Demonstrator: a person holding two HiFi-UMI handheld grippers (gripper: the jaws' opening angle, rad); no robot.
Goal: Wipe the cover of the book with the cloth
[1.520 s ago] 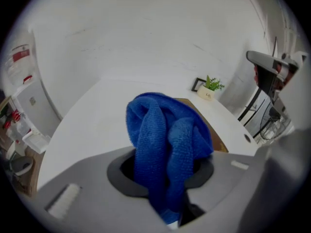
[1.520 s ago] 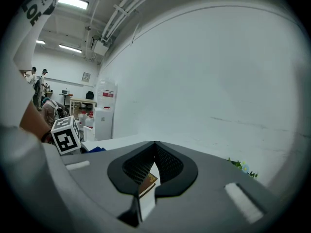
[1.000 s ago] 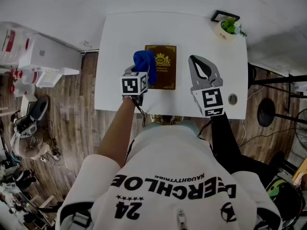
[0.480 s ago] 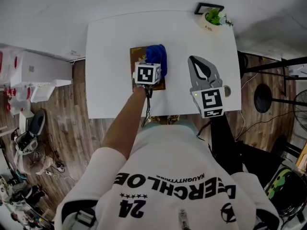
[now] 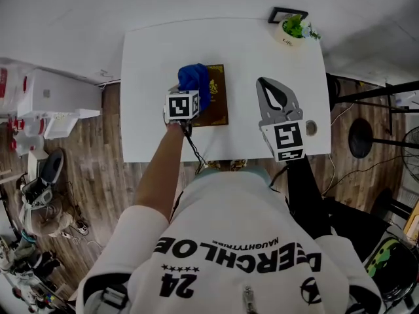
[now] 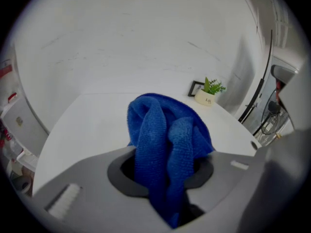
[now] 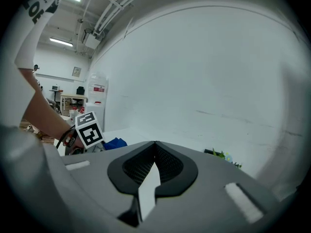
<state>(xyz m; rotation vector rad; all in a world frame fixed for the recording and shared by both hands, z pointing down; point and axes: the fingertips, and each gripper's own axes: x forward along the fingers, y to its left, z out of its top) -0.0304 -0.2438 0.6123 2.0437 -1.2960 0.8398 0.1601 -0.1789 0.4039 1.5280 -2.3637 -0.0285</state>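
Note:
A brown book (image 5: 217, 100) with gold print lies on the white table (image 5: 249, 51). My left gripper (image 5: 192, 91) is shut on a bunched blue cloth (image 5: 194, 82), which rests on the left part of the cover. In the left gripper view the cloth (image 6: 167, 142) fills the space between the jaws and hides the book. My right gripper (image 5: 269, 84) hovers over the table to the right of the book, jaws shut and empty. In the right gripper view its tips meet (image 7: 155, 144), and the cloth (image 7: 115, 142) shows far left.
A small potted plant (image 5: 296, 29) and a black picture frame (image 5: 286, 13) stand at the table's far right corner. A small round object (image 5: 311, 128) lies near the right front edge. White cabinets (image 5: 59, 90) stand left of the table, a black stand (image 5: 361, 136) to the right.
The left gripper carried the cloth across the cover to the right side, then back to the left part. The right gripper kept its place.

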